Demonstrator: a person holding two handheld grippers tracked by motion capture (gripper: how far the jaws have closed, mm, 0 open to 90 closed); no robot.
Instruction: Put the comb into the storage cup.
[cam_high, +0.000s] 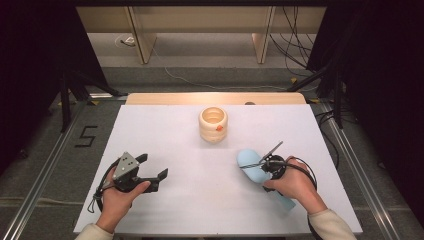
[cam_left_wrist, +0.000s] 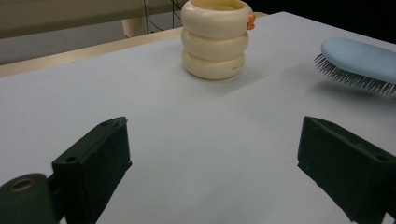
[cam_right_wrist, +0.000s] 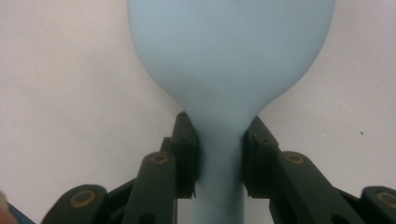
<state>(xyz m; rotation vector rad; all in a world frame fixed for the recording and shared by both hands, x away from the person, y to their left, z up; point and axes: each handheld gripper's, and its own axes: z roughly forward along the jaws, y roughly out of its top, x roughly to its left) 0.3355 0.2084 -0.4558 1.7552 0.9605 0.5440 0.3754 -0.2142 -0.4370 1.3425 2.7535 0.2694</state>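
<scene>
where neck narrows, hairbrush (cam_right_wrist: 219, 154) sits clamped inside right hand-held gripper (cam_right_wrist: 218, 161).

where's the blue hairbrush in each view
high view: hairbrush right of centre, handle in the right gripper.
left gripper view: hairbrush at the right edge, bristles down.
right gripper view: hairbrush top centre, neck clamped between the jaws.
shared landmark: cream ringed cup.
</scene>
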